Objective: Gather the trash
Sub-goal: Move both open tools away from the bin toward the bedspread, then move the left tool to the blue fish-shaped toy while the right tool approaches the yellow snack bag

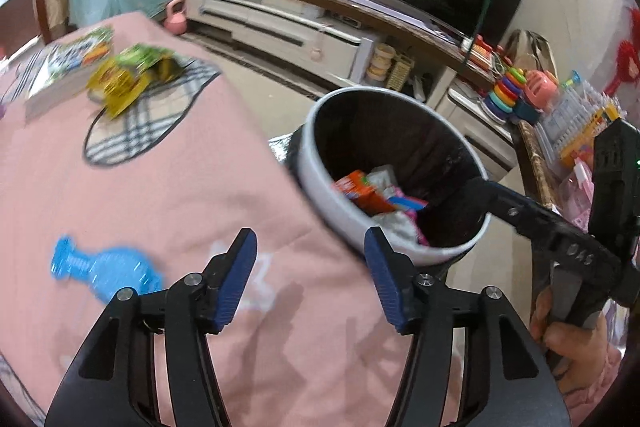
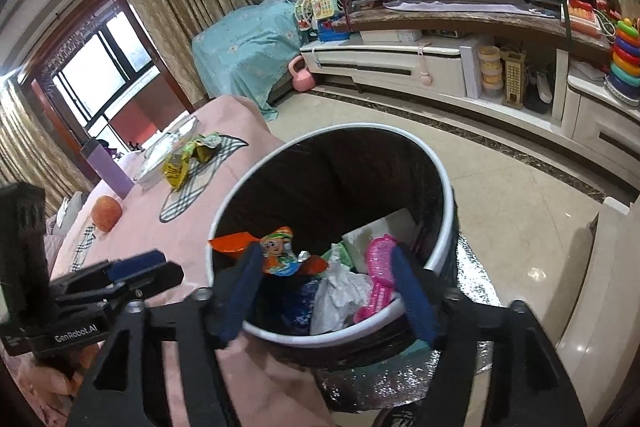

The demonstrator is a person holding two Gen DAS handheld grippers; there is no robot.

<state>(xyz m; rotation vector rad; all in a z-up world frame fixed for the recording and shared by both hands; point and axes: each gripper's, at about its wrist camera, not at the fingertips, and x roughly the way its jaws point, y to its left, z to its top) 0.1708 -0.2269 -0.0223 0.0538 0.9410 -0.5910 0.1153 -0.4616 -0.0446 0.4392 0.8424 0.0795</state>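
A round bin [image 2: 444, 195] with a white rim and a dark liner stands beside the pink-covered table [image 1: 180, 195]. My right gripper [image 2: 326, 263] hangs over the bin's mouth, open wide. An orange cartoon snack wrapper [image 2: 280, 255] sits loose by its left finger; the other pad is far from it. Crumpled white paper [image 2: 340, 291] and a pink comb-like piece [image 2: 380, 267] lie in the bin. My left gripper [image 1: 310, 267] is open and empty over the table edge, just left of the bin [image 1: 316, 163]. Yellow and green wrappers [image 1: 128, 79] lie farther back on the table.
A blue plastic bottle shape [image 1: 104, 271] lies on the cloth near my left gripper. A book [image 1: 60, 75], a purple bottle [image 2: 106, 167] and a round orange fruit [image 2: 107, 213] are on the table. A TV cabinet [image 2: 400, 67] with toys lines the far wall; tiled floor lies between.
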